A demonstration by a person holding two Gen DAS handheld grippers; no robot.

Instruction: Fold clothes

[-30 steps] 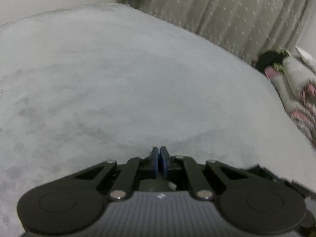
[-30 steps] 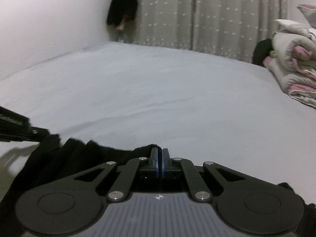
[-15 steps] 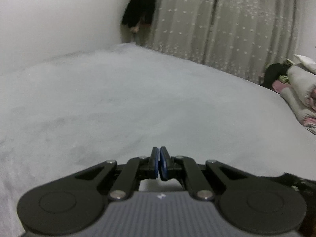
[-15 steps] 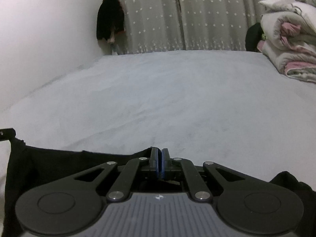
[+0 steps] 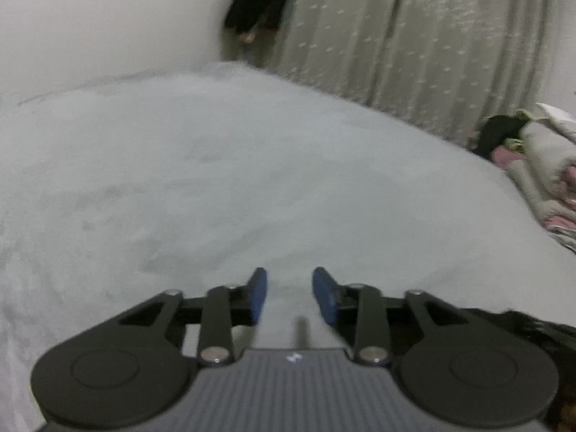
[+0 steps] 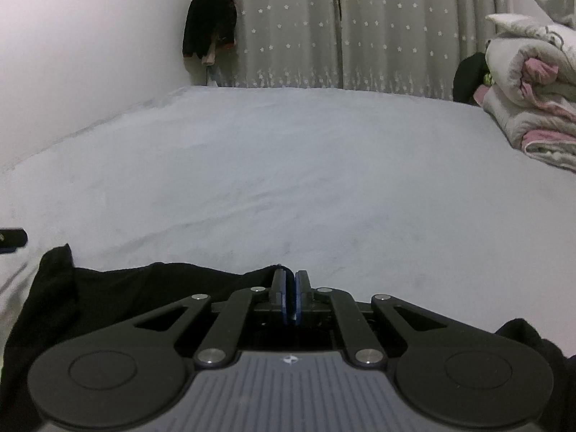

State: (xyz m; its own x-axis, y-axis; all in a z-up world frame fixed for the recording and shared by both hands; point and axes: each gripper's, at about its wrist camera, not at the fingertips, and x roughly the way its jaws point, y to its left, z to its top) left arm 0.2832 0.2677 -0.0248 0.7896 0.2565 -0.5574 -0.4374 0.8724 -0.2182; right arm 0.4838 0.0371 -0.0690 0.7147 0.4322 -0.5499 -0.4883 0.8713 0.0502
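Plainly, we are near the start of the fold. Our right gripper (image 6: 291, 297) is clenched on the upper edge of the black garment (image 6: 118, 298), and a wisp of dark cloth shows pinched at the top of its blue pads. The garment spreads to the left of that grip and lies under and around the gripper body, at the near edge of the grey bed (image 6: 306, 180), with another dark bit showing at the lower right.

Our left gripper (image 5: 289, 297) has just been opening its jaws. They stand apart now, and between them we see only bare bedspread, so the cloth is released on that side. In the left wrist view a strip of the black garment shows at the lower right, beside the gripper and not in it.

We judge that little is done: the garment looks bunched and slack, with no clean crease visible, though most of it is hidden beneath our tools. Left to do, as we read it, is to take a fresh hold with the left side, spread the cloth flat over the open bed ahead, and then make the folds.

Farther off, a rolled quilt (image 6: 532, 86) sits at the right, a starred curtain (image 6: 360, 28) hangs behind, and dark clothing (image 6: 208, 28) hangs in the corner.
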